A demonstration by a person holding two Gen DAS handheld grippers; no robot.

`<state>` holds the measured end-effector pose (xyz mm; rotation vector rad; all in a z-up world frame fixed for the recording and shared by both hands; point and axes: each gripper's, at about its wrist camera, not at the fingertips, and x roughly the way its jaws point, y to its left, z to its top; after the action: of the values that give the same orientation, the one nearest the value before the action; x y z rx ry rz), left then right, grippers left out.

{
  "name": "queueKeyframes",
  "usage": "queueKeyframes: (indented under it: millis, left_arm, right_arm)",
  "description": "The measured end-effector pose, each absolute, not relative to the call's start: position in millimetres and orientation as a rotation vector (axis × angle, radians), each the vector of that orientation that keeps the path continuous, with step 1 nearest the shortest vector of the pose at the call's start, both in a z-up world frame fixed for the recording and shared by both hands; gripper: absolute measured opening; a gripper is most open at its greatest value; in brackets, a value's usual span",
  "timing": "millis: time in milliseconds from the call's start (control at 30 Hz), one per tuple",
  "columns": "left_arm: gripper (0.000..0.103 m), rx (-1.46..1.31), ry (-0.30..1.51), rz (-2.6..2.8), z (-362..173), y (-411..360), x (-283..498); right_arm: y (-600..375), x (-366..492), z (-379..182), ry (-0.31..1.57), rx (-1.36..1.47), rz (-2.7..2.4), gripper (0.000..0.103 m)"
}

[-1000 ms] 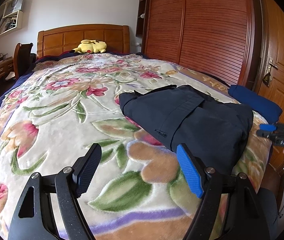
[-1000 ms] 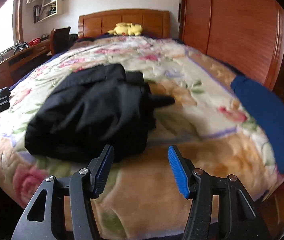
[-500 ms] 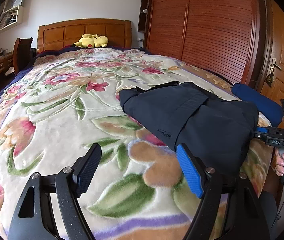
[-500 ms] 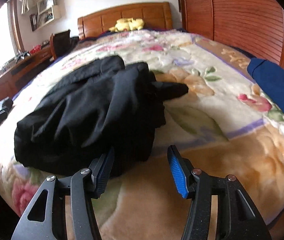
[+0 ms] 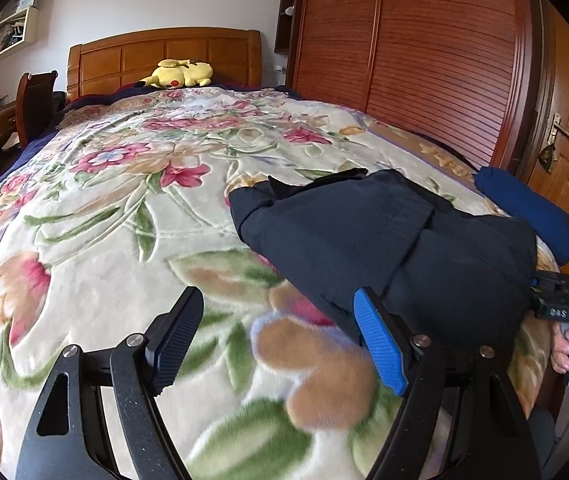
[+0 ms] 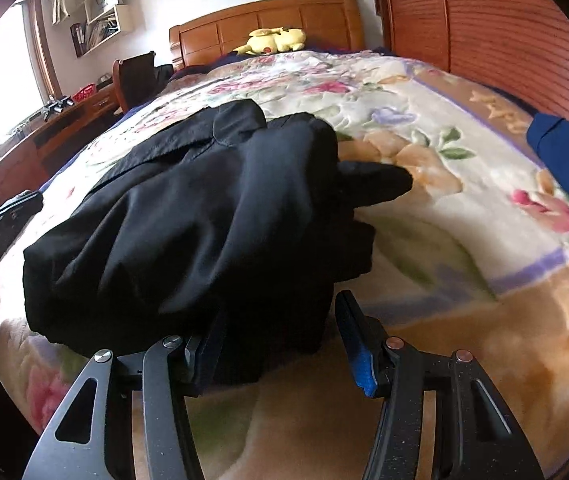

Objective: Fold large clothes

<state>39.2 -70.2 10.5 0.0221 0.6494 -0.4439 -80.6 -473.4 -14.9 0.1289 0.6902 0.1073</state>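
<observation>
The dark garment (image 6: 204, 216) is lying near the floral blanket's (image 5: 96, 216) foot edge; the left gripper (image 5: 280, 344) and right gripper (image 6: 280, 344) are both standing open, the right one at the garment's near edge.

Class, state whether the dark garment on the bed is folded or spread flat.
Folded, loosely: the dark garment sits bunched in overlapping layers on the floral blanket, not spread.

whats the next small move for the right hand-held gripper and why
Probably ease the right hand-held gripper slightly forward and shut it on the near edge of the dark garment. Its jaws stand open with that edge bunched just between the fingertips, and nothing is gripped yet.
</observation>
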Motion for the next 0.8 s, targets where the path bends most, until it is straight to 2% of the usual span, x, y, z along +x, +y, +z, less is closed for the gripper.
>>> queueKeyframes:
  millis: [33, 100, 200, 433, 800]
  left_arm:
    - [0.078, 0.029, 0.653, -0.441, 10, -72, 44]
    - [0.078, 0.047, 0.659, -0.436, 10, -77, 56]
    - [0.078, 0.063, 0.676, -0.433, 8, -83, 76]
    - [0.078, 0.085, 0.718, -0.416, -1, -94, 118]
    - [0.078, 0.002, 0.801, -0.434, -21, -93, 173]
  right_arm:
    - [-474, -80, -16, 0.693, 0.136, 0.121, 0.052]
    - [-475, -80, -17, 0.698, 0.165, 0.175, 0.031]
    - [-470, -83, -14, 0.68, 0.131, 0.192, 0.014]
    - [-486, -95, 1, 0.583, 0.107, 0.107, 0.008]
    - [-506, -82, -7, 0.576, 0.102, 0.033, 0.01]
